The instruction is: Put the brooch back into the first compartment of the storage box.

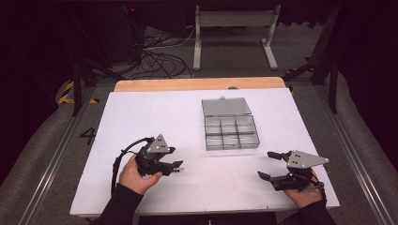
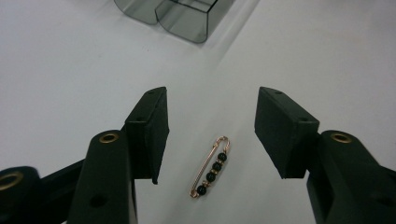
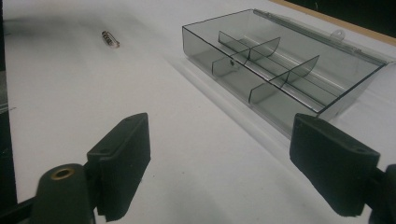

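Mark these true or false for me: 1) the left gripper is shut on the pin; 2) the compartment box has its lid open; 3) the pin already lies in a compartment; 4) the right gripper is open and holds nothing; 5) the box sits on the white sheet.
1) False. The left gripper is open, its jaws either side of the beaded safety pin, which lies on the white sheet.
2) True. The compartment box has its lid folded back.
3) False. The pin lies on the sheet, apart from the box.
4) True. The right gripper is open, with nothing between its jaws.
5) True.
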A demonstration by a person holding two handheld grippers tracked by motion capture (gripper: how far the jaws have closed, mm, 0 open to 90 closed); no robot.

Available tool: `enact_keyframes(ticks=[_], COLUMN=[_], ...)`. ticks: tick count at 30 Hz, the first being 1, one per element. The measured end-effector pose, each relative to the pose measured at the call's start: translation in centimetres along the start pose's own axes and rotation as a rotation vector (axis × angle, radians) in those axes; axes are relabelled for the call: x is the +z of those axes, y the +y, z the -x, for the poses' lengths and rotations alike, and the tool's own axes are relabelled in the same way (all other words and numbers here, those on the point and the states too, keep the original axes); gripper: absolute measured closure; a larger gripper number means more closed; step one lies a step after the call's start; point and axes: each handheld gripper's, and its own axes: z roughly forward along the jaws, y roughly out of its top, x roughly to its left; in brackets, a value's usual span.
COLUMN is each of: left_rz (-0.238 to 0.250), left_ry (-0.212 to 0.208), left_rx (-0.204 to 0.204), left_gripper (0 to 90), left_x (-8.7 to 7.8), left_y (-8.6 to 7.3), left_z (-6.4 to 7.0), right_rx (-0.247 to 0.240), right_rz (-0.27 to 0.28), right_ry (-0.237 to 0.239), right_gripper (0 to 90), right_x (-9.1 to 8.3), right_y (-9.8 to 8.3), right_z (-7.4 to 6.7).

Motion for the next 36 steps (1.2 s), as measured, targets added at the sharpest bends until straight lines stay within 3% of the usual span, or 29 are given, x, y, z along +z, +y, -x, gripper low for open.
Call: enact_keyframes(ticks=[9, 18, 29, 36], left_rz=[-0.109, -0.172, -0.248, -0.297], left_ry=[-0.028, -0.045, -0.067, -0.059], left_rx=[-0.006, -0.011, 0.010, 0.030], left_gripper=[49.2, 52.6, 56.4, 58.3], left_x=[1.0, 1.8, 2.9, 3.5], left_y=[-0.2, -0.3, -0.5, -0.5], left_z=[-0.4, -0.7, -0.8, -0.6], right_rx=[-0.001, 0.001, 0.001, -0.001], right_rz=[-0.002, -0.005, -0.005, -0.006], right_ry=[0.002, 0.003, 0.005, 0.005], right_gripper=[21.0, 21.2, 21.2, 21.2], right_x=[0.1, 0.1, 0.1, 0.1], right_y=[0.0, 0.0, 0.0, 0.0], right_z=[0.0, 0.0, 0.0, 0.0])
